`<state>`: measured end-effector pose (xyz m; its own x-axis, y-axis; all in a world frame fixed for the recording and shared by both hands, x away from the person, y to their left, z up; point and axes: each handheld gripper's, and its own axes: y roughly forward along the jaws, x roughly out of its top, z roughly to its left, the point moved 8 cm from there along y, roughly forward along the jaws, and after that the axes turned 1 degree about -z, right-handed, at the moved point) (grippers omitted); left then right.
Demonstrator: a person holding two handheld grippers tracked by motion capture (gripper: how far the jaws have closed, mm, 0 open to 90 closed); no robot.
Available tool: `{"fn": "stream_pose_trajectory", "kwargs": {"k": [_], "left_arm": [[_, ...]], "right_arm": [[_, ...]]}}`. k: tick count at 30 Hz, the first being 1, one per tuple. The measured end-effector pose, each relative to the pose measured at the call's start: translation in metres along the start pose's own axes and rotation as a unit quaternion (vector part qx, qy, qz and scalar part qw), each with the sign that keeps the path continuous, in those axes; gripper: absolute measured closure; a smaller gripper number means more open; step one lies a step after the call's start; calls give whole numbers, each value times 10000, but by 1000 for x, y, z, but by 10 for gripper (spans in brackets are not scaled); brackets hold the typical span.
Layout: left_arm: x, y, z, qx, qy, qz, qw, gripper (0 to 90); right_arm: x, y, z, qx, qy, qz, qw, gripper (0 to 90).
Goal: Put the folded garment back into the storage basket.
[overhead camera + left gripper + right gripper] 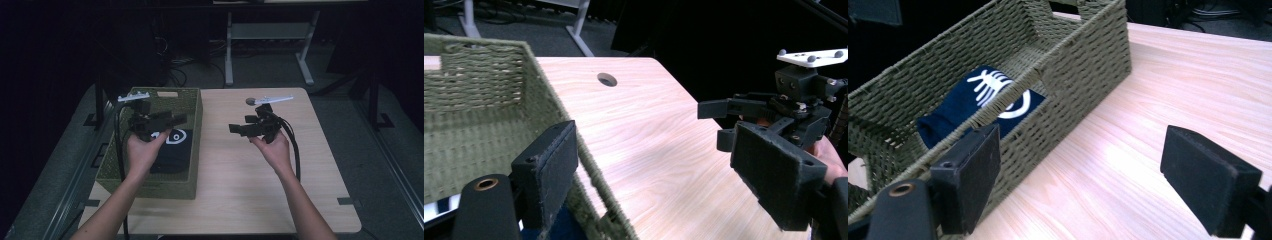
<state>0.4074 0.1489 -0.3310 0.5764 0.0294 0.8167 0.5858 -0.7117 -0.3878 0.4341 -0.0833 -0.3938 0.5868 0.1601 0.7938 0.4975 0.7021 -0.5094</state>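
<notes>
Both jaws spread and empty, the left hand-held gripper [172, 120] hovers over the woven basket [195, 165] holding a folded dark cloth [170, 152], the right hand-held gripper [235, 128] above the bare tabletop [240, 180].

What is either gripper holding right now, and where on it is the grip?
Nothing. The left gripper and the right gripper both stand open with empty jaws; the folded dark cloth lies loose in the woven basket.
</notes>
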Motion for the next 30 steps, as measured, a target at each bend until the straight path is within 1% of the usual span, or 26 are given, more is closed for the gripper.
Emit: {"fn": "stream_pose_trajectory", "kwargs": {"k": [6, 8, 9, 14, 16, 22, 27, 30], "left_arm": [[0, 9, -9, -83, 25, 37, 10000, 185], [0, 10, -10, -82, 37, 39, 10000, 185], [1, 12, -13, -61, 54, 21, 10000, 185], [2, 19, -18, -102, 78, 27, 9999, 186], [2, 20, -19, -109, 83, 33, 9999, 186], [1, 31, -29, -194, 105, 90, 9997, 185], [1, 38, -36, -256, 151, 111, 9995, 186], [1, 43, -41, -295, 120, 132, 9994, 186]], "right_arm": [[-3, -11, -10, -55, 36, -63, 10000, 159], [-4, -12, -12, -70, 36, -70, 9999, 159], [-5, -15, -16, -84, 50, -68, 9999, 159], [-9, -22, -23, -151, 87, -56, 9998, 159], [-11, -25, -26, -156, 68, -75, 9998, 159], [-15, -34, -35, -243, 103, -58, 9996, 159], [-16, -41, -40, -296, 116, -106, 9994, 159], [-18, -45, -44, -331, 135, -105, 9993, 159]]}}
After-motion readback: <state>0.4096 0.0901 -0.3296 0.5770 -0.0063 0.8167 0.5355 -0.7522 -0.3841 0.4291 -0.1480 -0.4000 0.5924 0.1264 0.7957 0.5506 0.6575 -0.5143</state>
